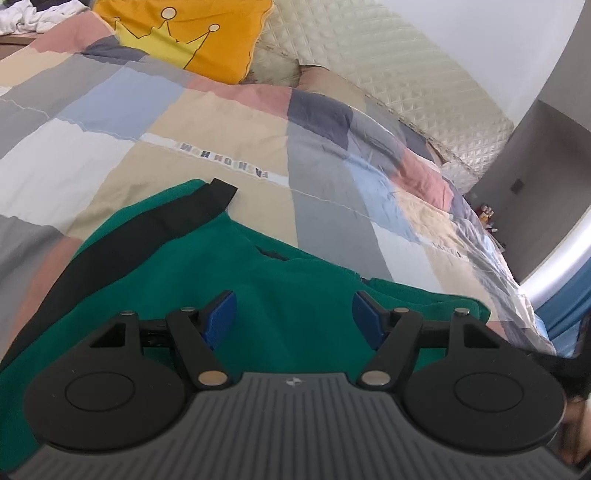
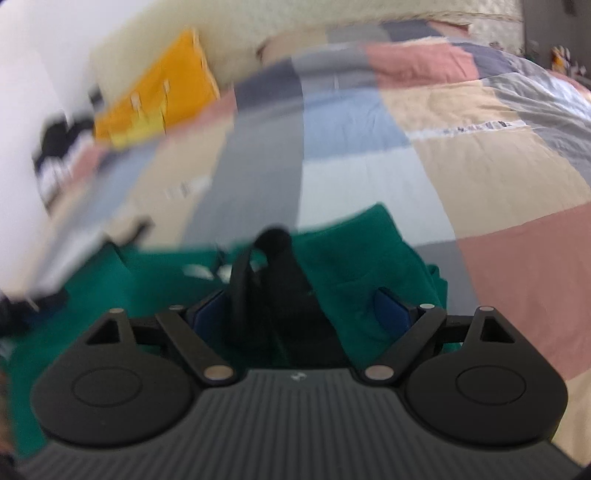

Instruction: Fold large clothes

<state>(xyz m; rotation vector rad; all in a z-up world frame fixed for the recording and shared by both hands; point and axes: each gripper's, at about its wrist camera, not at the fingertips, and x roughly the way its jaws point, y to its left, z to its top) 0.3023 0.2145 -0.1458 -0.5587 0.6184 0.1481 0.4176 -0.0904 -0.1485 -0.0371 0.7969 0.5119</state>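
A green garment with a black strip lies on the patchwork quilt. Over the garment, the left gripper and right gripper stand with jaws apart, clamping nothing. Beyond the garment, an orange pillow rests on the quilt.

A bed carried everything, spread with a patchwork quilt of grey, tan, pink and blue blocks. Directly on the quilt lay a green garment with a black stripe, at the near edge. Far beyond the garment, an orange pillow with a yellow crown rested at the quilt's head end.
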